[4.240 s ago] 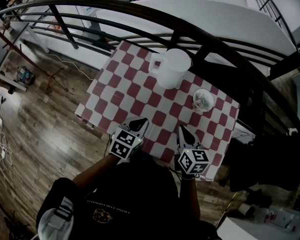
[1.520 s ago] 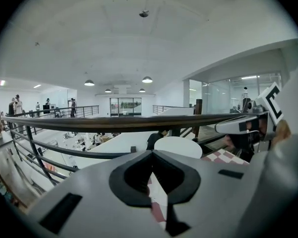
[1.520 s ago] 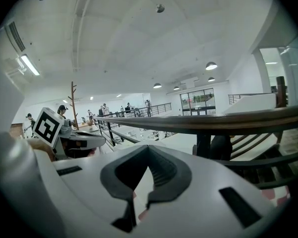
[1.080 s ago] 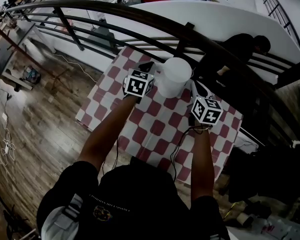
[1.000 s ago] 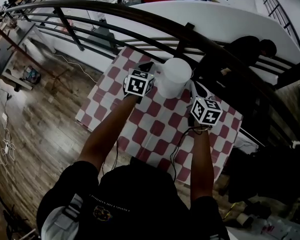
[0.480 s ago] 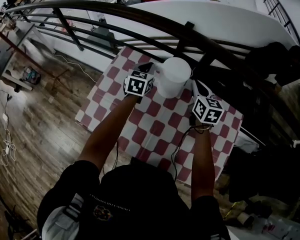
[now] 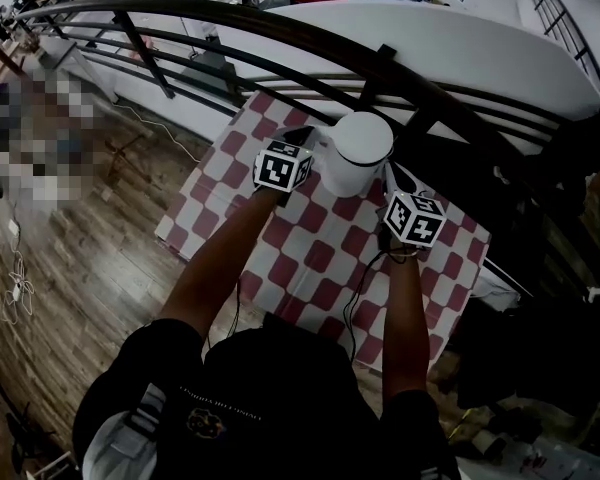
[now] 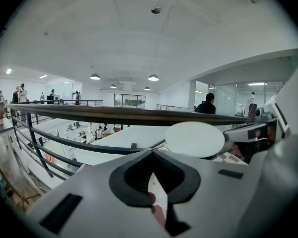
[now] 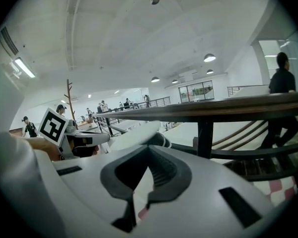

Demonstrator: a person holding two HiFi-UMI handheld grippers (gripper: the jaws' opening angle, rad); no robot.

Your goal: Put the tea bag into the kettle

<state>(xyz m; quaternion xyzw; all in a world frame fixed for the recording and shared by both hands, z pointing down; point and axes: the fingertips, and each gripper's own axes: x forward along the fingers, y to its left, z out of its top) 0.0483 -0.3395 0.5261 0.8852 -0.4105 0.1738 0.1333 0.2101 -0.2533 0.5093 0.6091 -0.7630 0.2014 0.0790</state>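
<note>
Left tongs [image 7: 298, 136]: closed, nothing seen in them, at 9 o'clock of kettle [image 7: 358, 146]. Right tongs [image 7: 393, 176]: pinched fully together at 4 o'clock of kettle; cannot tell whether nipping anything thin. Kettle: upright at 12 o'clock on counter [image 7: 310, 263], between both tongs, lid [image 8: 194, 139] apparently on. Tea bag: shows in no view; possibly hidden beneath right tongs. Likely handles as light, limp, easily torn paper. Best to pinch by tag or string, or by top fold, gently, never by filled pouch. Expect swinging on string, so lower slowly and straight. Needs lid off first. Looks like smooth, light plastic, so steady kettle body while lifting lid.
</note>
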